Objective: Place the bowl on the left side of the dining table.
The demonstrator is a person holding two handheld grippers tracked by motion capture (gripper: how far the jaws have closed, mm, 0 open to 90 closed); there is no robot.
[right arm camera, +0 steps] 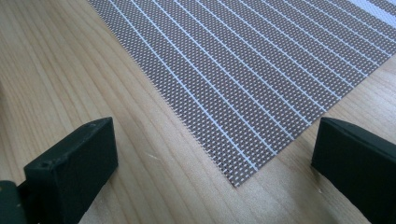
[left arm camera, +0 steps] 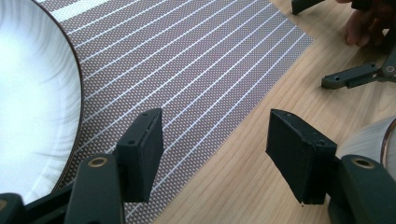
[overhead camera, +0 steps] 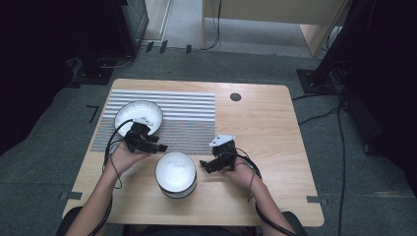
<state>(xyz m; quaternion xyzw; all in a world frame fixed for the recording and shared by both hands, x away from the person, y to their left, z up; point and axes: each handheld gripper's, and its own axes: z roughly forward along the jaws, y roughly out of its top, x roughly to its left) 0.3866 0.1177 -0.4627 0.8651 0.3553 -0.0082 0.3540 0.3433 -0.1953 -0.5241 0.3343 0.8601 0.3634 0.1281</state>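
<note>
Wooden table (overhead camera: 275, 128): light grain, rounded corners, a small dark round disc (overhead camera: 235, 97) set in its far side.

Striped placemat (overhead camera: 167, 123): woven, rectangular, lying flat on the table's far-left part; long axis runs left to right across the table, stripes parallel to it. Broad white bands on the far half, fine white lines on brown mesh on the near half. In the right gripper view its near corner (right arm camera: 236, 182) points toward the camera, between the two jaws.

White plate (overhead camera: 138, 117): round, dark rim, resting on the placemat's left part. In the left gripper view it (left arm camera: 32, 107) occupies the left edge, lying on the mesh.

White bowl (overhead camera: 176, 173): round, dark rim, upright on bare wood near the table's front edge, between the two hands and off the placemat.

Left gripper (overhead camera: 145, 141): held in the left hand (overhead camera: 127, 156), just nearer than the plate, over the placemat's near edge, jaws pointing right. In its own view the jaws stand wide apart, nothing between them.

Right gripper (overhead camera: 216, 161): held in the right hand (overhead camera: 242, 172), just right of the bowl, grey three-cornered plate on top, jaws pointing left. In its own view the jaws stand wide apart, empty, above bare wood and the mat's corner.
</note>
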